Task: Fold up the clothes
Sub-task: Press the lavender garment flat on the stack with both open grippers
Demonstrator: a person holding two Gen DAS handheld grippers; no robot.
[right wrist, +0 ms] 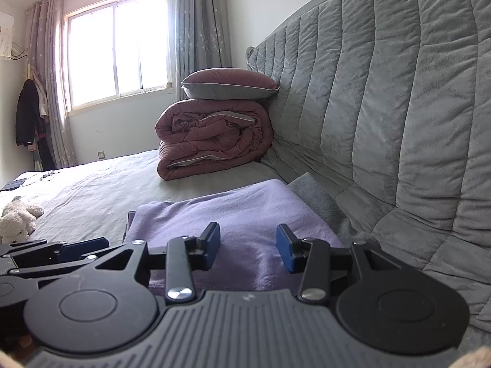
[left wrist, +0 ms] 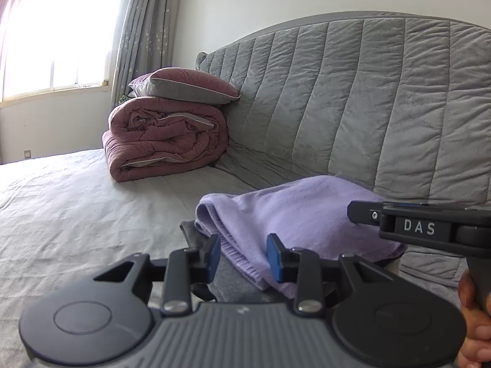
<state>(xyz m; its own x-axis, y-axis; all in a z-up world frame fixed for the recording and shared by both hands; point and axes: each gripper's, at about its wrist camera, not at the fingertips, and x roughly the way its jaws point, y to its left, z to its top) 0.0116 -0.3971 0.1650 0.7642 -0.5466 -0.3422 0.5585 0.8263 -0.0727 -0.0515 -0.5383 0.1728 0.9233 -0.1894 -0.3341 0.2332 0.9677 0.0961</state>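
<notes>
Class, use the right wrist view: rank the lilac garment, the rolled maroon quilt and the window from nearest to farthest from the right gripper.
1. Lilac garment: directly under and ahead of the right gripper.
2. Rolled maroon quilt: further up the bed, against the headboard.
3. Window: far wall, left of centre.

Both my cameras sit low over the bed (left wrist: pixel 61 214), each just behind its own claw, looking forward and a little downward toward the window (right wrist: pixel 116 52) wall. The left view is close above the folded lilac garment (left wrist: pixel 307 214) and sees the right claw (left wrist: pixel 365 211) entering from its right edge. The right view, equally close, sees the left claw (right wrist: pixel 76 250) at its left edge. Both views share the garment, the rolled maroon quilt (right wrist: pixel 211 141), the pillow (left wrist: pixel 184 86) and the grey headboard (right wrist: pixel 399 107).
</notes>
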